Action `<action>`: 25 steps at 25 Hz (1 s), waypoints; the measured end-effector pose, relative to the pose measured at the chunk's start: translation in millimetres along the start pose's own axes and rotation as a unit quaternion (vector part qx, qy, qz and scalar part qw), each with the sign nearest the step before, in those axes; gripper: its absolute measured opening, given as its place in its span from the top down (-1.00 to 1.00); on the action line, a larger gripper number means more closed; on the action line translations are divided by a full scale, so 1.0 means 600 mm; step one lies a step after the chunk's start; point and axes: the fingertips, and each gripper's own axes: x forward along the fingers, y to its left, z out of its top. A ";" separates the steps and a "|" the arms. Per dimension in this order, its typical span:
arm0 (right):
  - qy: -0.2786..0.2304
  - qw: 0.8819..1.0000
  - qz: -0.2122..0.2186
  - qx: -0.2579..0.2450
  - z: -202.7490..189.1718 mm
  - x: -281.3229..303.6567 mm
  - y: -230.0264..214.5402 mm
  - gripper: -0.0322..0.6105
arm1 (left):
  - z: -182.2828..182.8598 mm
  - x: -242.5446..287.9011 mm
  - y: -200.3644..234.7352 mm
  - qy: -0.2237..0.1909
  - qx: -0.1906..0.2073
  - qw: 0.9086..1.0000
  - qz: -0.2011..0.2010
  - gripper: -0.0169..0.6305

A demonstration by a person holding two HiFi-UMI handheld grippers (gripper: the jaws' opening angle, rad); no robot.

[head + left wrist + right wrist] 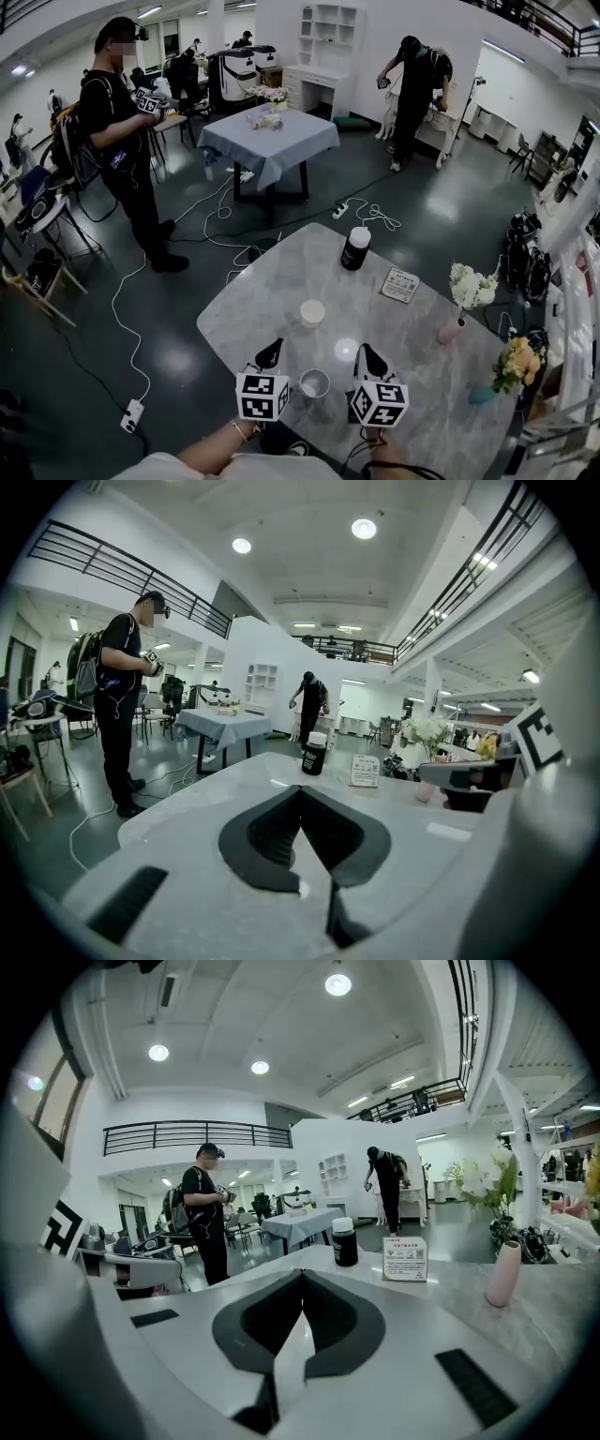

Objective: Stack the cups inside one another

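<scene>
Left gripper: shut, jaws tip to tip, nothing between them. Right gripper: likewise closed and empty. Both held low over the near edge of the counter, side by side, pointing toward the far edge, marker cubes back toward the forearms.

Between the two, close to the near edge: a pale cup, upright, mouth up, with neither gripper on it. Farther in, around the middle of the counter and well apart from the first: a second cup, cream-coloured, standing alone; upright or upturned, cannot tell. Not nested.

Near the far edge: a dark bottle with a white cap, upright. Just beside it, toward the right edge: a small printed card. At the right edge: a pink vase of white flowers. Closer to the near right corner: a teal vase of yellow and orange flowers.

Beyond the counter, on the dark floor: white cables and a power strip. At the left, a person in black with a backpack, standing, holding something in both hands. Farther back, another person, also in black, bent toward a white desk.
</scene>
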 end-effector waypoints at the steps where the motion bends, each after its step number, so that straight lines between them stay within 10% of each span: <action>1: 0.003 1.000 0.009 -0.001 -0.005 0.006 0.000 0.88 | -0.007 0.000 0.002 0.005 -0.003 1.000 0.005 0.94; 25: 0.096 0.975 0.174 -0.100 -0.111 0.167 0.049 0.56 | -0.114 0.026 0.075 0.066 -0.045 0.992 0.101 0.94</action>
